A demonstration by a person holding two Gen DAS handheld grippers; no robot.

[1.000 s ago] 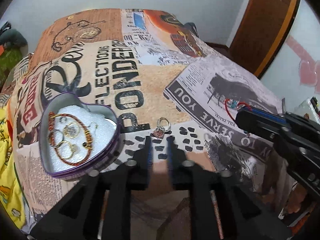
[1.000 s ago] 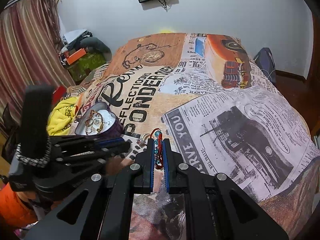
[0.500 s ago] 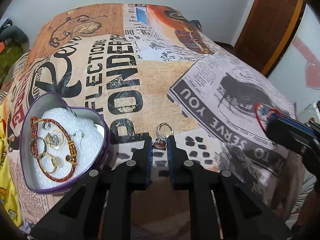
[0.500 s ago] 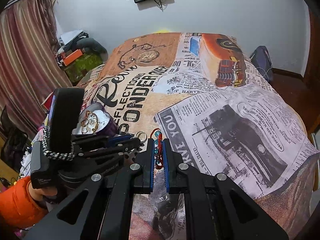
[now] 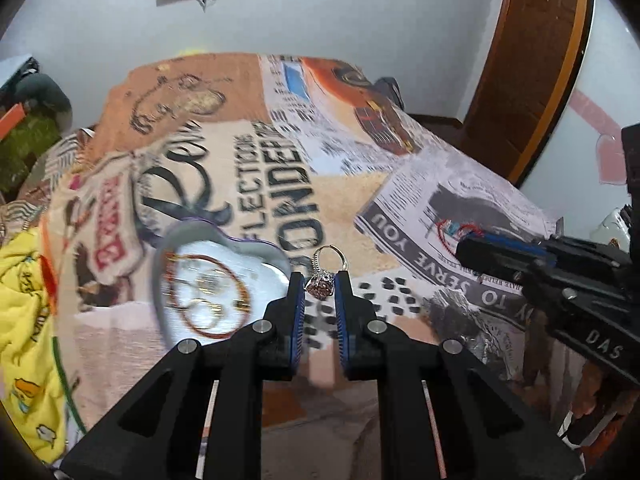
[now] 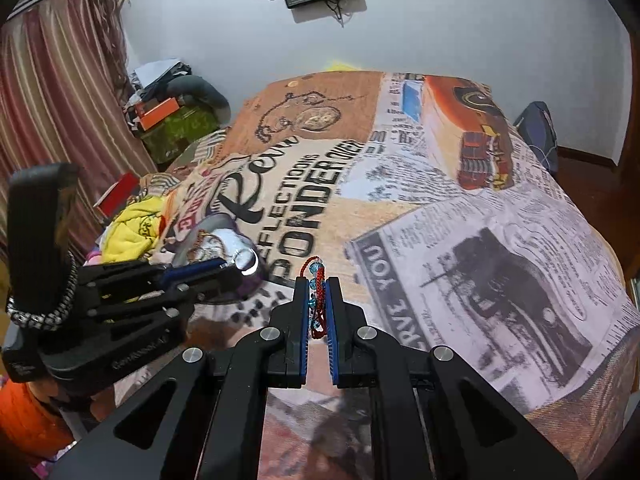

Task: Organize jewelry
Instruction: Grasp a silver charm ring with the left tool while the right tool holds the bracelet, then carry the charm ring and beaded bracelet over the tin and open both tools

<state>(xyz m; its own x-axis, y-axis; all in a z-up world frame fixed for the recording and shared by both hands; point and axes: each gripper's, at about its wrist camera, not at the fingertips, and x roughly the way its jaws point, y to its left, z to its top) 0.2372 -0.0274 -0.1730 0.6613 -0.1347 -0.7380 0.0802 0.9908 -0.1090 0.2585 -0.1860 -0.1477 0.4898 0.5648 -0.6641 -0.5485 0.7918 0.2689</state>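
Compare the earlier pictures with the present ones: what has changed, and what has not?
The left tongs closed on the ring, which had lain on the bedspread, and lifted it. Unchanged: the right tongs grip the red bracelet; the heart tin holds its jewelry.

both wrist cameras look forward, low over the bedspread (image 5: 352,196); each view catches the other's tongs.

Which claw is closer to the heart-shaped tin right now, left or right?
Left. The left claw, gripping the ring, is right beside the heart-shaped tin. The right claw, holding the red bracelet, sits farther off across the bedspread.
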